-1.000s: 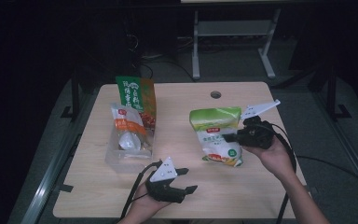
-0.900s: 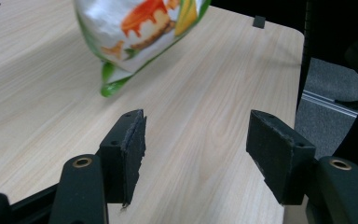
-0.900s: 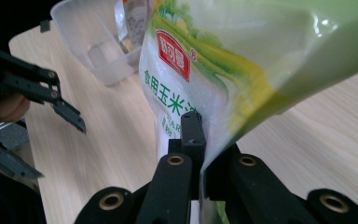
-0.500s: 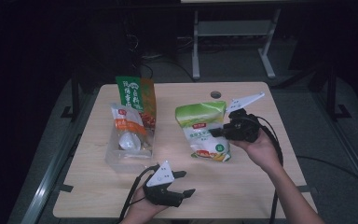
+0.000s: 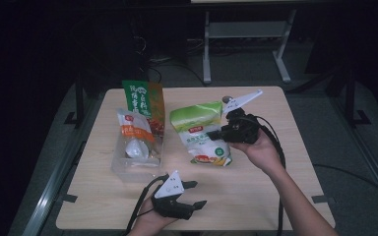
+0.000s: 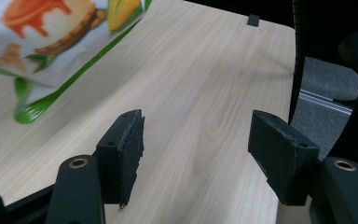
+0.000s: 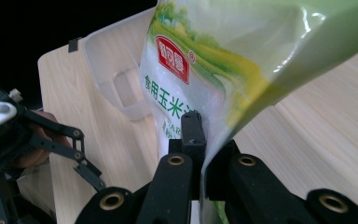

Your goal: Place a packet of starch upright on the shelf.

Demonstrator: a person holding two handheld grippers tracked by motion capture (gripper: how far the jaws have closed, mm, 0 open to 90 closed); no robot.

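High view, left to right: clear bin (image 5: pixel 137 164) with two packets inside, then green-and-white bag (image 5: pixel 203 132) lifted just beside it, clamped by right gripper (image 5: pixel 218 133). Left gripper (image 5: pixel 193 193) near front edge, jaws apart, empty. Best carried level over bin rim, lowered upright beside packets, grip kept firm until bottom rests. Risk: bag swinging, snagging on rim.

Your green-and-white starch bag (image 5: pixel 203 132) carries a red logo, green printed characters and a corn picture at its bottom. It hangs tilted, top folded over, lifted above the bench (image 5: pixel 256 191) beside the clear container (image 5: pixel 133 164).
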